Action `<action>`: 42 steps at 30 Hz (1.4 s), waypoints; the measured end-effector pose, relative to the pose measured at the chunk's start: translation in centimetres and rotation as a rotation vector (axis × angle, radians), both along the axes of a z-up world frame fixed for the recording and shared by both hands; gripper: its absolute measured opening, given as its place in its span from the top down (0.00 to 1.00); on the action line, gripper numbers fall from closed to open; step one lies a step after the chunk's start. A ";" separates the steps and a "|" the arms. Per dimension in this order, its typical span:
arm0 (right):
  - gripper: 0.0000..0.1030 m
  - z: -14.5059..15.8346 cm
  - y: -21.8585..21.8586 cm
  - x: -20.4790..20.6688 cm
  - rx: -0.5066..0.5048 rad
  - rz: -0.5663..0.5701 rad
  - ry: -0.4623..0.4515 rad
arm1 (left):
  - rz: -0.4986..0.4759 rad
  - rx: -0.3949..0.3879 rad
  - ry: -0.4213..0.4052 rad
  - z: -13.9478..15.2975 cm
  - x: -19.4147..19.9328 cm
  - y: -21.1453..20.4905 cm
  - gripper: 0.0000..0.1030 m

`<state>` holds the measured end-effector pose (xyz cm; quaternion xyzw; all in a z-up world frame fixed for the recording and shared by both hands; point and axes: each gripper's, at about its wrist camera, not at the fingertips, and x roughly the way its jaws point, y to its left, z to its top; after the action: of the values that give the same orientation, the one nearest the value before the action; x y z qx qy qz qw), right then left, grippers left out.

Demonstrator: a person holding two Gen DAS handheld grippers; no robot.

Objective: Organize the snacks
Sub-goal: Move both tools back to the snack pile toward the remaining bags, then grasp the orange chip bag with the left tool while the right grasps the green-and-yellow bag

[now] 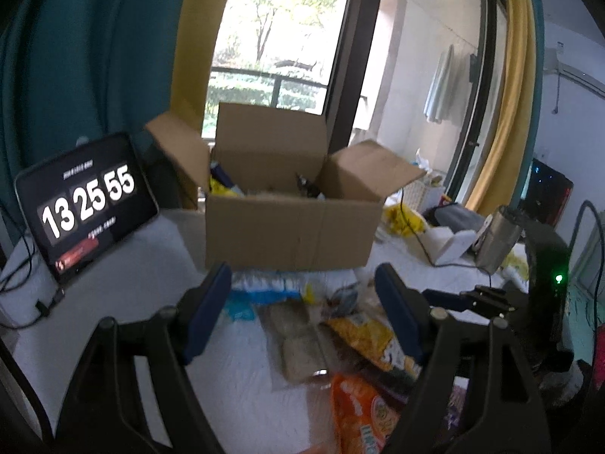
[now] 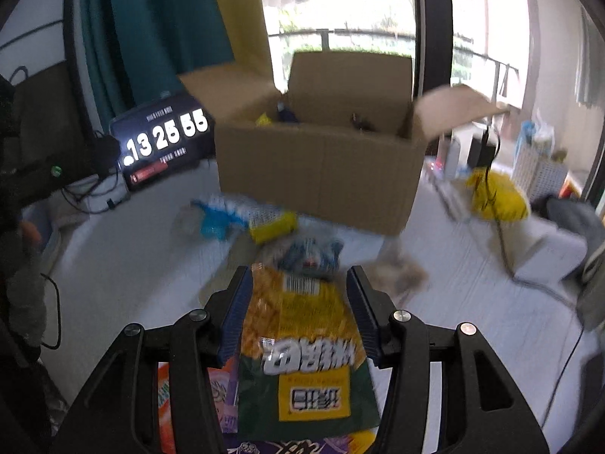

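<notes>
Right wrist view puts the yellow-and-green snack bag (image 2: 302,344) straight in front of me, lying flat on the white table (image 2: 472,302) between my right gripper (image 2: 300,295) fingers; the blue pads flank its edges, and I cannot tell whether they press it or merely stand alongside. An orange packet (image 2: 166,408) and a purple one (image 2: 223,397) peek out beneath its left side. Just beyond the fingertips lie a small blue-and-white pack (image 2: 310,253) and a long blue-and-yellow package (image 2: 245,215), and behind those stands the open cardboard box (image 2: 321,174), flaps raised, a few items already inside. A tablet (image 2: 162,143) showing a clock leans left of the box. From the left wrist view, my left gripper (image 1: 302,302) is spread with nothing between its pads, hovering over the same pile of packets (image 1: 321,340) near the box (image 1: 291,227).
</notes>
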<state>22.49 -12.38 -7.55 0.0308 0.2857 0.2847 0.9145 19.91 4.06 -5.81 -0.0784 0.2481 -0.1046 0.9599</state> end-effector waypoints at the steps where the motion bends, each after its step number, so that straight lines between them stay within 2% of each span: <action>1: 0.44 -0.4 0.2 0.1 -0.002 0.000 0.014 | 0.001 -0.001 0.008 -0.4 -0.1 0.1 0.23; 2: 0.39 -0.7 0.4 0.1 -0.005 0.000 0.025 | 0.004 -0.001 0.015 -0.8 -0.2 0.2 0.23; 5: 0.35 -1.4 0.9 0.4 -0.019 0.007 0.053 | 0.016 -0.004 0.035 -1.7 -0.3 0.6 0.23; 10: 0.33 -2.1 2.4 0.6 -0.068 0.038 0.080 | 0.036 -0.019 0.066 -3.2 -0.5 1.7 0.23; 14: 0.32 -2.9 4.2 1.3 -0.147 0.050 0.117 | 0.041 -0.026 0.085 -4.0 -0.5 2.2 0.23; 17: 0.33 -3.1 4.3 1.7 -0.153 0.034 0.129 | 0.040 -0.022 0.097 -4.5 -0.7 2.3 0.23; 23: 0.33 -2.1 3.0 1.9 -0.157 0.018 0.096 | 0.039 -0.029 0.127 -5.5 -1.2 1.9 0.23; 28: 0.33 -1.8 1.2 2.0 -0.174 -0.002 0.077 | 0.001 -0.037 0.171 -6.6 -1.4 0.9 0.23; 35: 0.33 -1.1 -2.8 1.9 -0.124 -0.065 0.054 | -0.020 -0.057 0.252 -8.5 -1.1 -0.3 0.23; 42: 0.34 -1.9 -5.8 2.9 -0.095 -0.126 0.052 | -0.068 -0.054 0.284 -9.1 -1.3 -2.5 0.23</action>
<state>25.36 -18.17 -9.45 0.0127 0.3202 0.2117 0.9233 18.61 1.52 -14.87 -0.1095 0.3813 -0.1314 0.9085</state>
